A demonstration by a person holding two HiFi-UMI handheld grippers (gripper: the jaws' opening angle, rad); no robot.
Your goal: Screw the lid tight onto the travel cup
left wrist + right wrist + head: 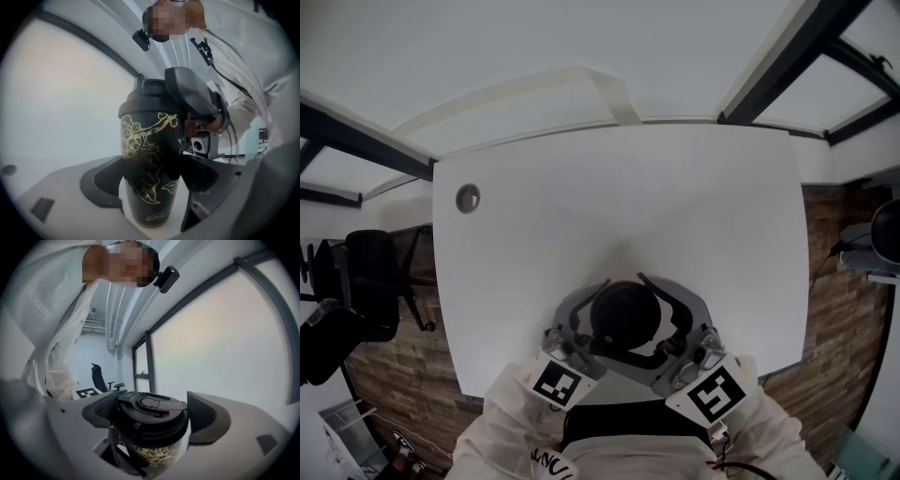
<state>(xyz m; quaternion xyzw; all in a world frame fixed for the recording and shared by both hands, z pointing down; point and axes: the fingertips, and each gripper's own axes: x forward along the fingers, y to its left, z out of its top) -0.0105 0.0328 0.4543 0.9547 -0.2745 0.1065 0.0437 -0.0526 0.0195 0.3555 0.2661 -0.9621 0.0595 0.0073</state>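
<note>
Since the travel cup (pixel 147 140) looks slick, my left gripper (pixel 151 182) grips its body, right gripper (pixel 153 420) clamping its lid (pixel 150 405).

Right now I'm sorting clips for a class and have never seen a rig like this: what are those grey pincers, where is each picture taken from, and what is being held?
No robot: a person holds one claw in each hand. The head view looks down from their head onto a white table. The other two cameras ride on the claws. The left claw grips the body of a black travel cup with gold drawings; the right claw is closed on its black lid, already seated on the cup.
</note>
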